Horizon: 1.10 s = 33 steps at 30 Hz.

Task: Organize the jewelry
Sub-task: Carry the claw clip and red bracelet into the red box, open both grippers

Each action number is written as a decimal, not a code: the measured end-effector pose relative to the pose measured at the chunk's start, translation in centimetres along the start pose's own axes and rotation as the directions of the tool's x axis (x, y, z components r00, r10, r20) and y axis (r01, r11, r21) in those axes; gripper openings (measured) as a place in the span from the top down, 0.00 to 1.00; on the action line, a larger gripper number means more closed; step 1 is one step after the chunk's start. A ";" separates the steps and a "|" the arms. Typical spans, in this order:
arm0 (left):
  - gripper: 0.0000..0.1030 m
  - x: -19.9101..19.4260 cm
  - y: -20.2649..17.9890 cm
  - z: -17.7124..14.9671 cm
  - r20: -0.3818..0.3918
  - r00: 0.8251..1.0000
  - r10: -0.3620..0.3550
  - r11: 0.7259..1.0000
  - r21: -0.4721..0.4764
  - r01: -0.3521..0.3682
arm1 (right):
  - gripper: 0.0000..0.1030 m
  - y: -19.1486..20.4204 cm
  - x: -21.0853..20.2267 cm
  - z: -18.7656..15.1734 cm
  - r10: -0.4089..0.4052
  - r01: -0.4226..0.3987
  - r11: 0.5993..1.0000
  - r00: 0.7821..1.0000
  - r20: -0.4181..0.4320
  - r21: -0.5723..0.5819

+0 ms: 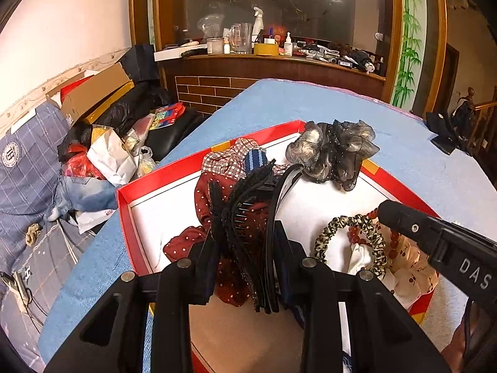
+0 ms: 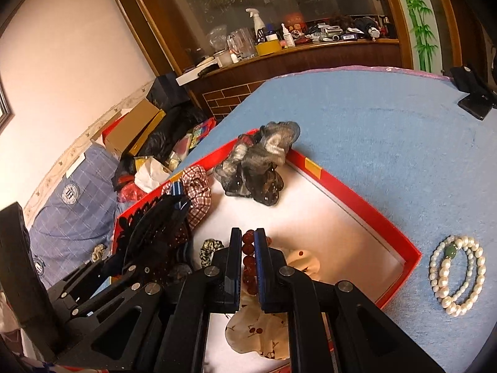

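2 grippers are seen over the red box [image 2: 357, 192]. The left gripper [image 1: 245, 248] is clamped on a bundle of black headbands [image 1: 248, 205], which stands up from between its fingers toward 12 o'clock, above the dotted scrunchie [image 1: 202, 199]. The right gripper [image 2: 248, 248] is closed narrowly on a red bead bracelet [image 2: 248, 261], the beads pinched between both fingers, over the cherry-print scrunchie [image 2: 257, 332]. A pearl bracelet [image 2: 456, 273] lies on the blue cloth [image 2: 372, 118] outside the box, at 3 o'clock from the right gripper, well apart. A grey scrunchie [image 2: 261, 161] sits at the box's far corner, at 12 o'clock.
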State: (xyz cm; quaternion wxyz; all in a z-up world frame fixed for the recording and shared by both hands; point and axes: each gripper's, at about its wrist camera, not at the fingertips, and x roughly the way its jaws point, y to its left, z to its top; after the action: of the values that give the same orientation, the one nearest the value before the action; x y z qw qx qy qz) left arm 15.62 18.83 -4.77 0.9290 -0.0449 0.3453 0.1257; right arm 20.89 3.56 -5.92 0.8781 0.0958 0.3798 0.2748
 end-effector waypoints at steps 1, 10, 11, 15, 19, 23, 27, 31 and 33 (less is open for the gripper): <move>0.71 0.0 -0.1 0.0 -0.001 1.000 -0.001 1.000 0.000 0.001 | 0.91 0.0 0.1 -0.1 -0.001 0.001 1.000 1.000 -0.002 -0.001; 0.71 0.0 0.0 -0.1 -0.002 1.000 0.000 1.000 -0.001 0.000 | 0.91 -0.4 0.8 -0.4 -0.031 0.031 1.000 0.999 -0.041 0.003; 0.71 0.0 0.0 -0.1 -0.003 1.000 0.000 1.000 -0.001 0.000 | 0.91 -0.4 0.8 -0.5 -0.033 0.033 0.999 0.999 -0.043 0.002; 0.71 0.0 0.0 -0.2 -0.005 1.000 0.000 1.000 -0.001 0.000 | 0.91 -0.5 1.0 -0.6 -0.040 0.040 0.999 0.998 -0.048 -0.003; 0.71 0.1 0.0 -0.4 -0.012 1.000 -0.001 1.000 -0.001 0.001 | 0.91 -0.7 1.3 -0.7 -0.049 0.049 0.999 0.997 -0.059 0.001; 0.71 0.4 0.2 -0.6 -0.023 1.000 -0.008 1.000 -0.004 0.008 | 0.91 -0.7 1.4 -0.8 -0.060 0.060 0.998 0.996 -0.064 -0.002; 0.71 0.4 0.2 -0.6 -0.024 1.000 -0.006 1.000 -0.002 0.006 | 0.91 -0.6 1.5 -0.9 -0.074 0.073 0.997 0.995 -0.067 -0.009; 0.71 0.5 0.2 -0.5 -0.025 1.000 -0.006 1.000 -0.001 0.006 | 0.91 -0.5 1.5 -1.0 -0.079 0.079 0.997 0.994 -0.070 -0.013; 0.71 0.5 0.2 -0.5 -0.028 1.000 -0.004 1.000 0.001 0.004 | 0.91 -0.4 1.5 -1.1 -0.084 0.083 0.996 0.994 -0.072 -0.022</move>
State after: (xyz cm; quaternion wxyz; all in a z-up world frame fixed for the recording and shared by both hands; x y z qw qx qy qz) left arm 15.64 19.03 -5.50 0.9242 -0.0469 0.3585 0.1232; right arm 21.16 4.00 -7.79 0.8753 0.0616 0.4124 0.2447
